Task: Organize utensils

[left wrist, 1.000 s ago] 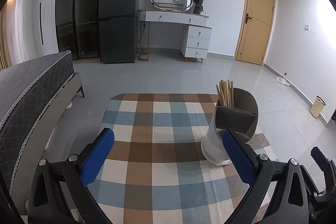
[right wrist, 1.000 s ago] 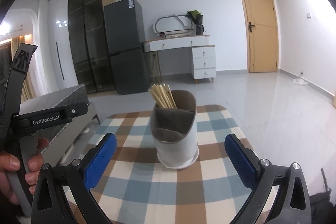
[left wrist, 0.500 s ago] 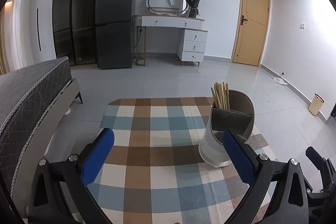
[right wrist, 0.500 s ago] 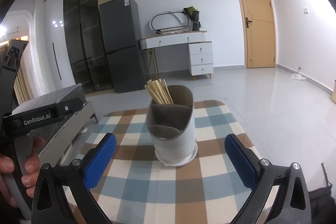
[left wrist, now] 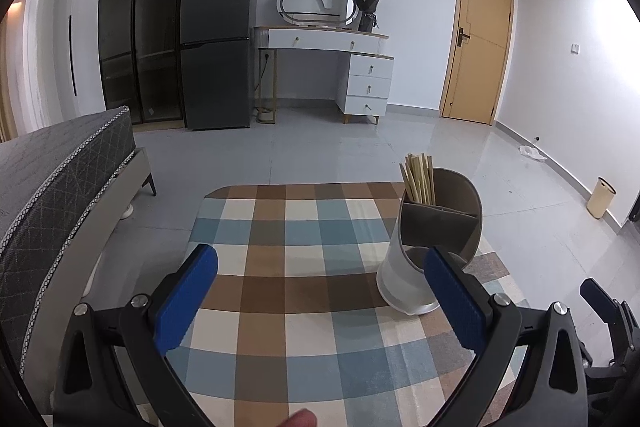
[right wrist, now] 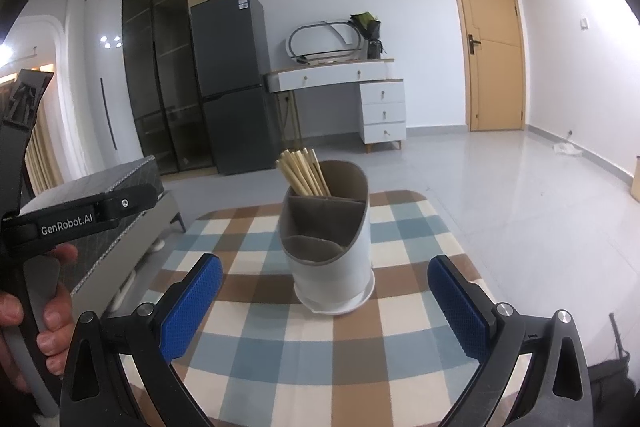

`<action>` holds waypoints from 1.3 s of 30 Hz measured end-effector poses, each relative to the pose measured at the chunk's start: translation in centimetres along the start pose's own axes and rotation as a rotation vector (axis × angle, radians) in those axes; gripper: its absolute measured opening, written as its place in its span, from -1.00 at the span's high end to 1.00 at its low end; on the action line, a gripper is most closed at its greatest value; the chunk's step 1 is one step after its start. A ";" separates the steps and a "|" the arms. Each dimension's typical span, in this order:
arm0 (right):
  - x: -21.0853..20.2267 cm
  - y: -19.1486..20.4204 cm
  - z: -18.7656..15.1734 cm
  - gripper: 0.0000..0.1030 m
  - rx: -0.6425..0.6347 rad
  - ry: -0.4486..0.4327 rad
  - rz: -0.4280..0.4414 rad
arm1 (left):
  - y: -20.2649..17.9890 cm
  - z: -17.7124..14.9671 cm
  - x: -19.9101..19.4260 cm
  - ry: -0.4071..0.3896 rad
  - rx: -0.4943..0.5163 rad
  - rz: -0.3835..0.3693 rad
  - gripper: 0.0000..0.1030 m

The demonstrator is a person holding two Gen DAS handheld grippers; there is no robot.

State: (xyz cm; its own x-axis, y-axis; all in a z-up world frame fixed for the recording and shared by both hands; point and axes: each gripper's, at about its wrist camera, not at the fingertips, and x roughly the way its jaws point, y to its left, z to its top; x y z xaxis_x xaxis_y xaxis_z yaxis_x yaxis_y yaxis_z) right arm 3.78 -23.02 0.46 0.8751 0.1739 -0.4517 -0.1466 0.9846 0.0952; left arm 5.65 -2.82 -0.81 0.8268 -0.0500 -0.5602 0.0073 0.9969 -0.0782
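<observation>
A white utensil holder (right wrist: 332,267) with a brown divided insert stands on the checked tablecloth (right wrist: 260,359). Several wooden chopsticks (right wrist: 302,175) stand in its back compartment; the front compartments look empty. In the left wrist view the holder (left wrist: 424,259) is at the right, with the chopsticks (left wrist: 418,179) in it. My left gripper (left wrist: 320,291) is open and empty, left of the holder. My right gripper (right wrist: 324,303) is open and empty, with the holder straight ahead between the jaws' line. No loose utensils show on the cloth.
A grey bed (left wrist: 48,187) is close on the left of the table. A dark fridge (left wrist: 218,51), a white dressing table (left wrist: 332,55) and a wooden door (left wrist: 478,55) stand along the far wall. The left gripper's handle (right wrist: 60,223) and hand fill the right view's left edge.
Both cameras have lowered and drawn back slightly; the holder sits a little lower in both views. Both grippers stay open and empty.
</observation>
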 end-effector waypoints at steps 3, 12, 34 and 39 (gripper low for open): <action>0.0 -0.4 0.0 -1.00 0.024 0.003 -0.001 | 0.0 -0.1 0.2 0.007 0.001 0.006 -0.95; 0.3 -0.8 -0.1 -1.00 0.043 0.020 -0.007 | -0.1 -0.1 0.2 0.010 -0.002 0.006 -0.95; 0.7 -0.5 -0.4 -1.00 0.037 0.031 -0.002 | -0.1 -0.3 0.2 0.011 -0.007 -0.011 -0.95; 0.7 -0.4 -0.4 -1.00 0.037 0.036 -0.001 | -0.1 -0.3 0.1 0.008 -0.014 -0.008 -0.95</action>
State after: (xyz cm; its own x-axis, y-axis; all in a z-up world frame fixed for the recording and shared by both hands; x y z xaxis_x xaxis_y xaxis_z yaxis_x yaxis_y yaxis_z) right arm 4.27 -23.26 -0.30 0.8580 0.1744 -0.4831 -0.1284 0.9836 0.1269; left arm 5.59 -2.91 -1.08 0.8220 -0.0588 -0.5664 0.0062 0.9955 -0.0943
